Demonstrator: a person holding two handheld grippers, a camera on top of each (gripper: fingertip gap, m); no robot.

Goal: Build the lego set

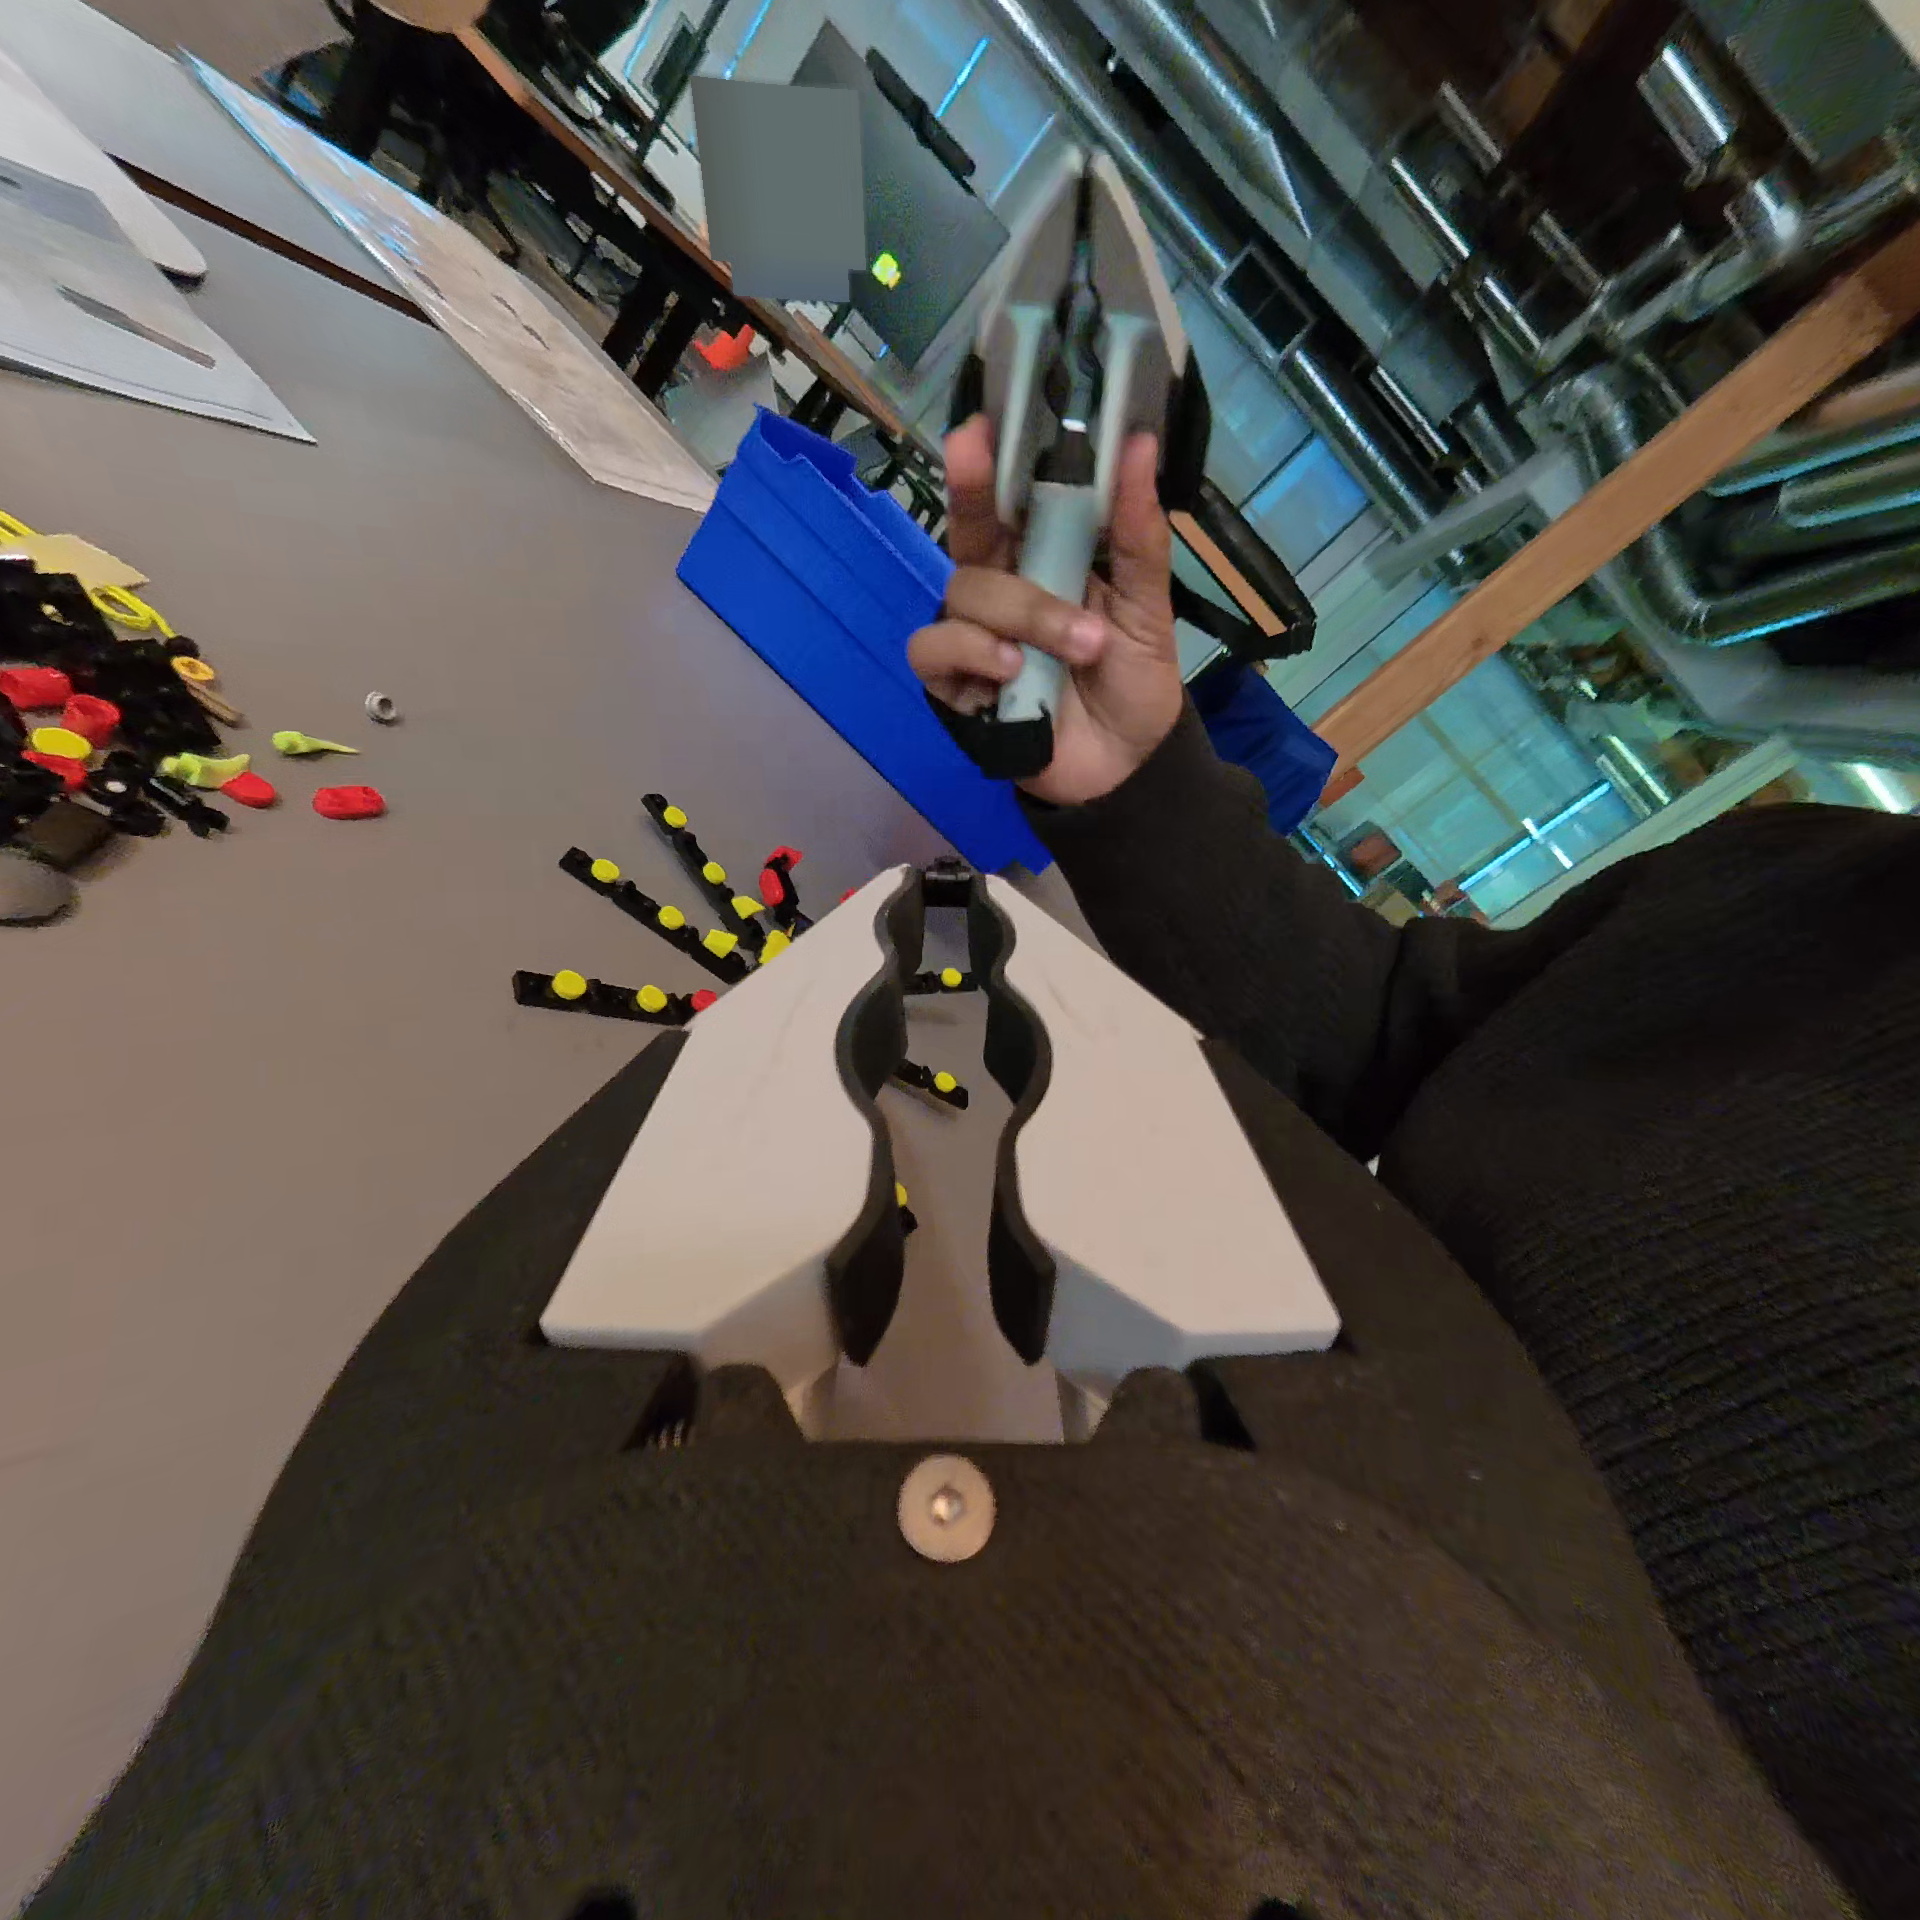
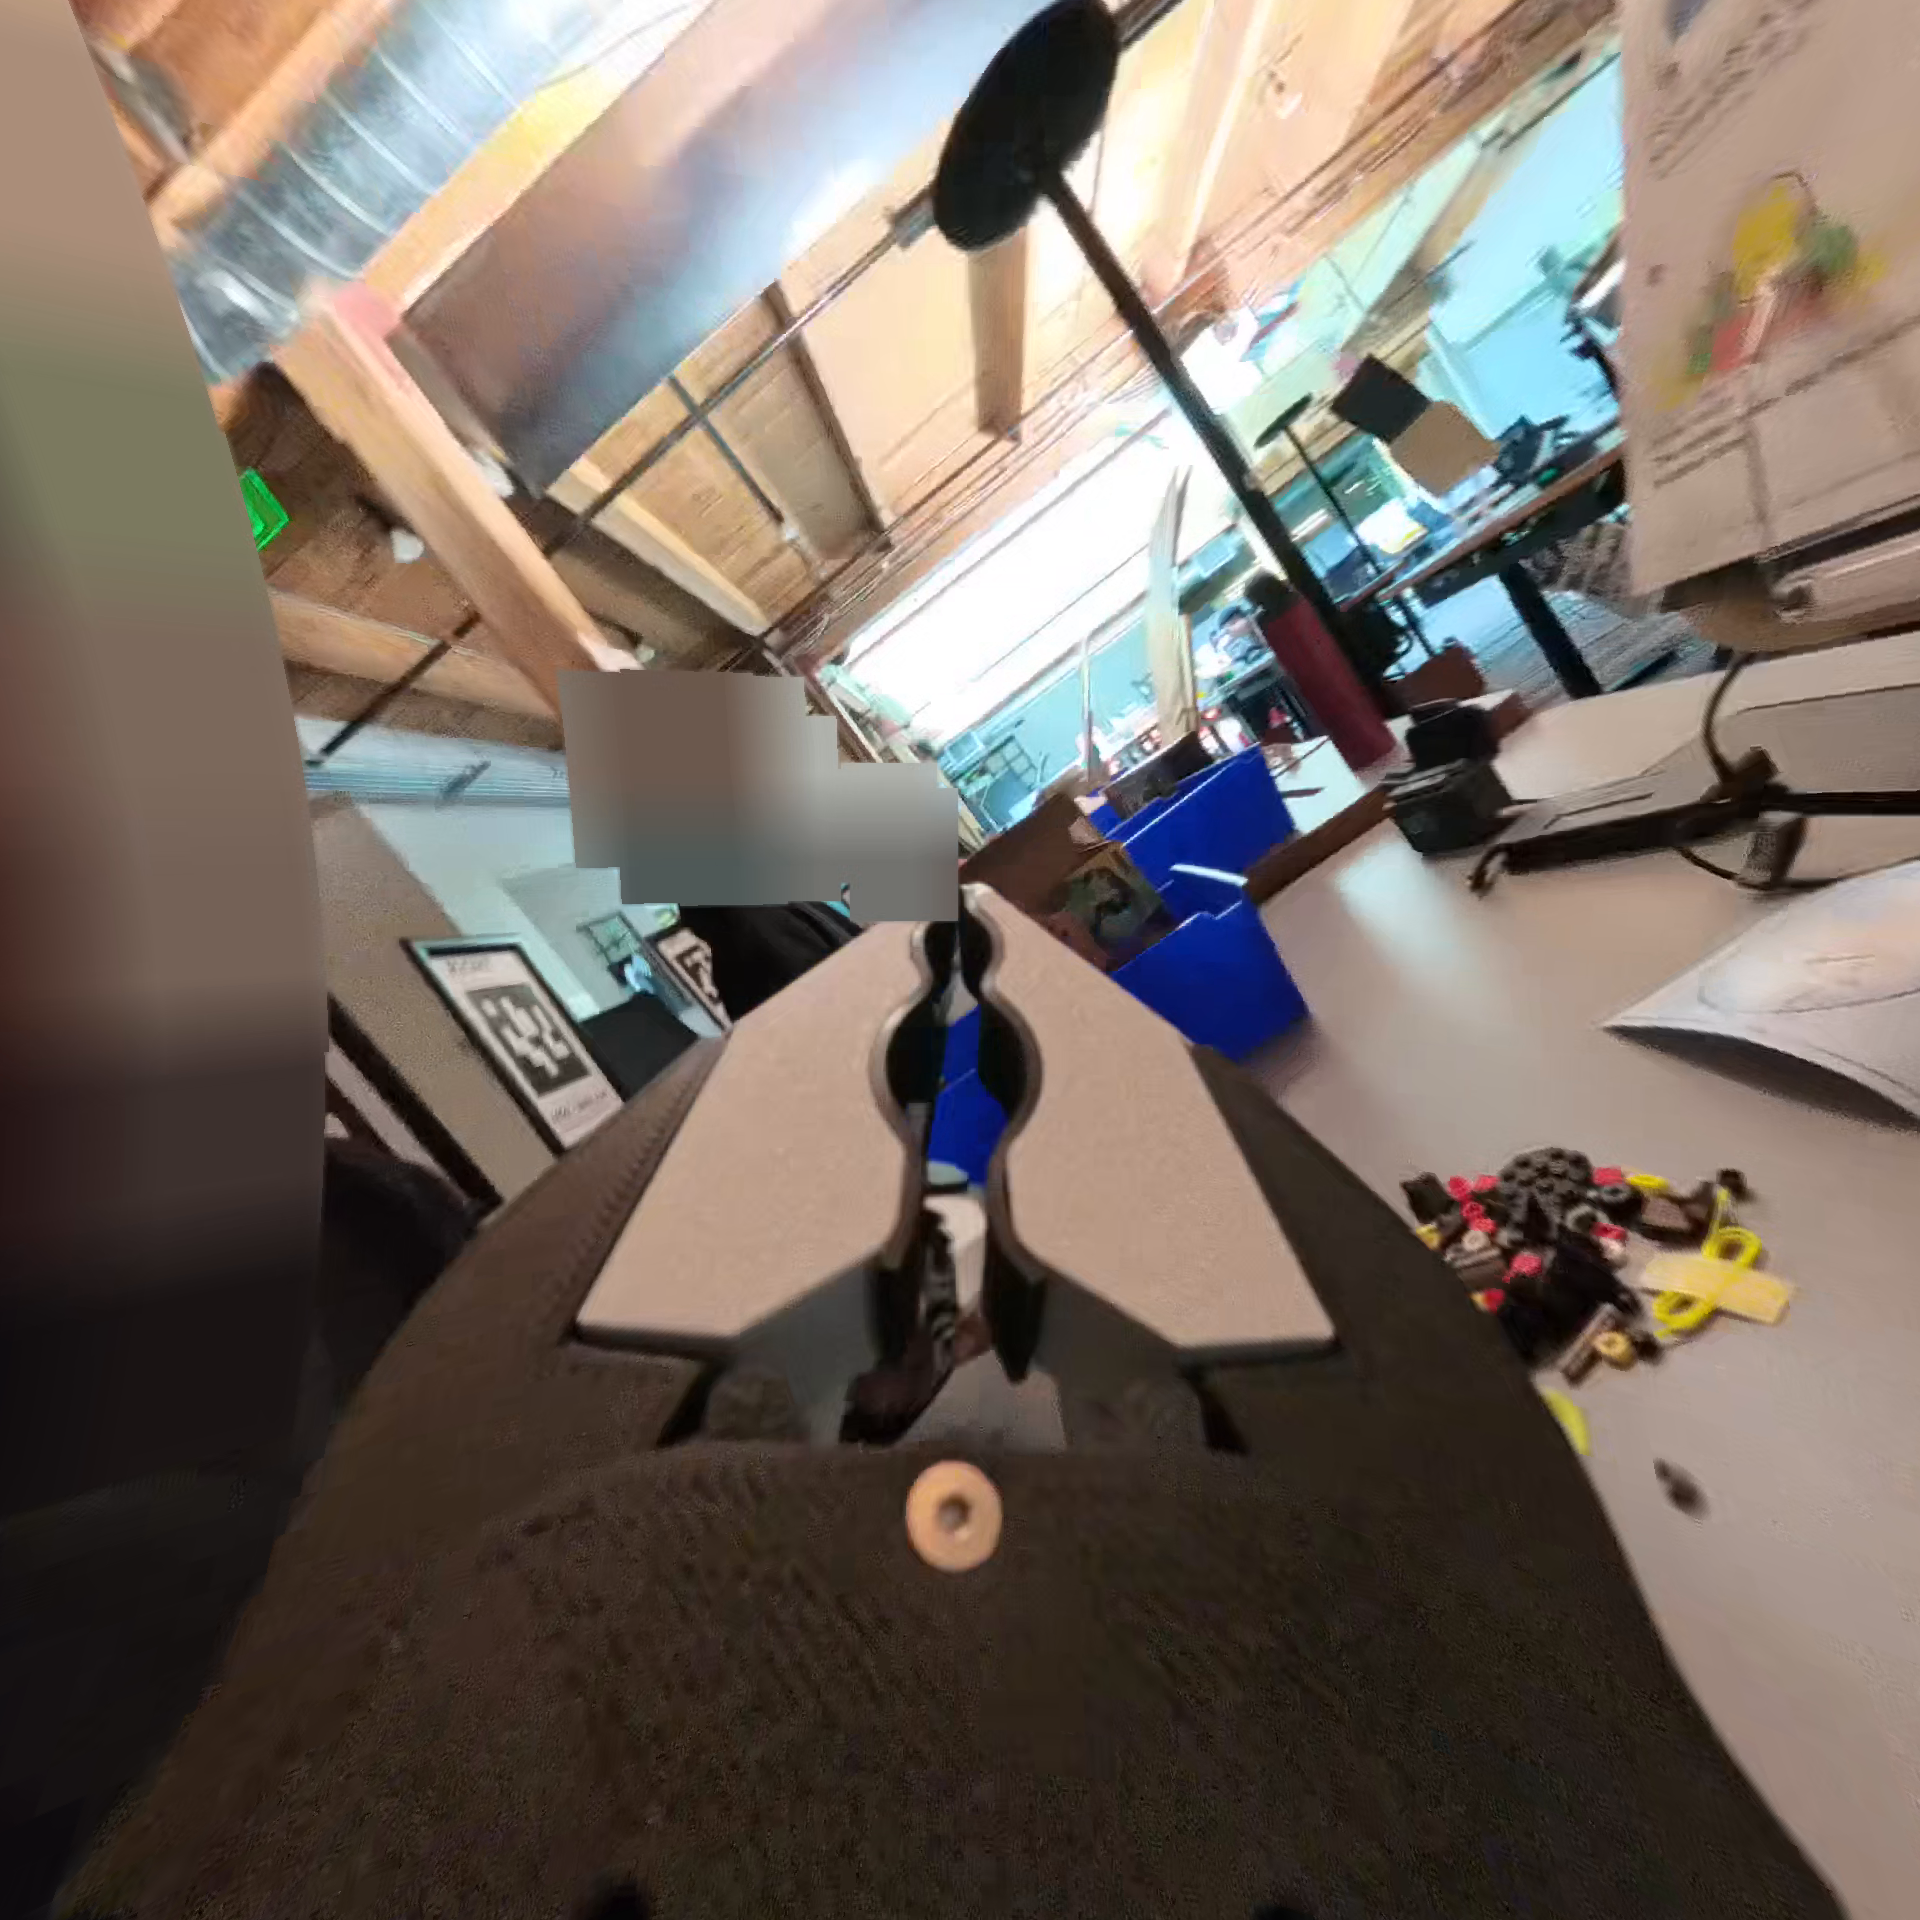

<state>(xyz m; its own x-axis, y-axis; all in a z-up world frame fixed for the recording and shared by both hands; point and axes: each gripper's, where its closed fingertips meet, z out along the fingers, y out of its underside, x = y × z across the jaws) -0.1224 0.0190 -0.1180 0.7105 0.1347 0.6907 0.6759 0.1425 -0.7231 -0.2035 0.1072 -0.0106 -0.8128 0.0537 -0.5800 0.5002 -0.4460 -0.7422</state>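
Grey worktable point(image 1: 436, 582) in open workshop: my left gripper point(image 1: 943, 894) clenched on small black piece point(image 1: 945, 883) above studded black strips point(image 1: 644, 904), rigid and light by look; right gripper point(image 2: 961, 920) raised, clenched on thin dark part point(image 2: 925, 1278), blue bin point(image 1: 831, 623) beyond.

Left gripper point(image 1: 943, 883): 2 pale grey wedge-shaped fingers point(image 1: 748, 1153) with wavy black inner pads, set in a textured black body; 1 silver round screw point(image 1: 943, 1507) centred below. Right gripper point(image 2: 966, 914): same build, grey fingers point(image 2: 790, 1164), black pads, 1 washer-like screw point(image 2: 953, 1514). Person's hand point(image 1: 1060, 644) emerges from a dark ribbed knit sleeve point(image 1: 1247, 935).
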